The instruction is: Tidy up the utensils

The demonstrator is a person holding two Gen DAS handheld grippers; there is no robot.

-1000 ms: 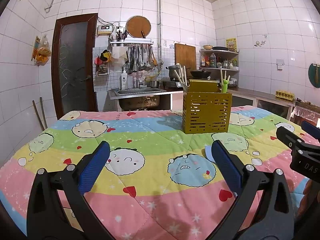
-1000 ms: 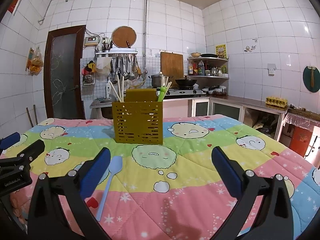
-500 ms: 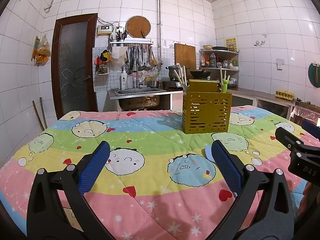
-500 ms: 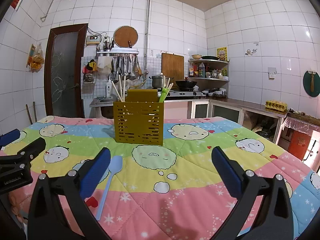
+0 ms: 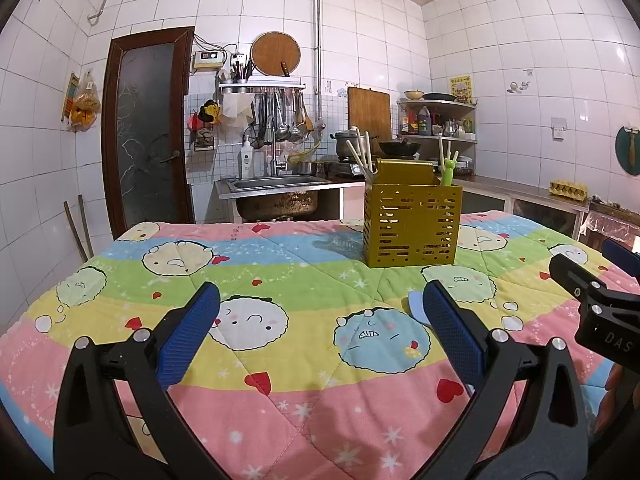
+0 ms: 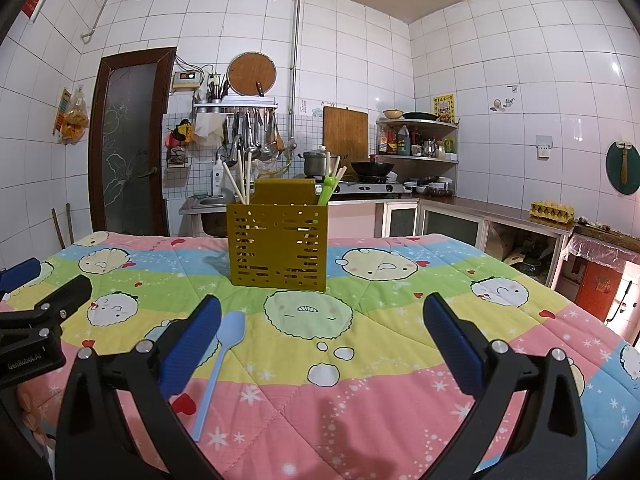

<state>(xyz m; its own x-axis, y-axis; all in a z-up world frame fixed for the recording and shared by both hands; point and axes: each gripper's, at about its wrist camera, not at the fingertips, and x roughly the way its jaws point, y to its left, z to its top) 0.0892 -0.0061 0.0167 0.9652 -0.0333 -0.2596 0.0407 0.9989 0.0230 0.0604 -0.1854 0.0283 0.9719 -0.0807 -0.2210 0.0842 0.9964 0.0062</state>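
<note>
Barely anything has shifted over the last second: both the left gripper and right gripper hover released, the pale blue plastic spoon lies lower left, ungrasped, before the perforated yellow utensil holder.

Cartoon-print quilt under yellow utensil holder and blue spoon.

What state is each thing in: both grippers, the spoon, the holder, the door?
Left gripper: jaws open, empty.
Right gripper: jaws open, empty.
Spoon: lying flat on the quilt.
Holder: upright, with chopsticks inside.
Door: closed.
</note>
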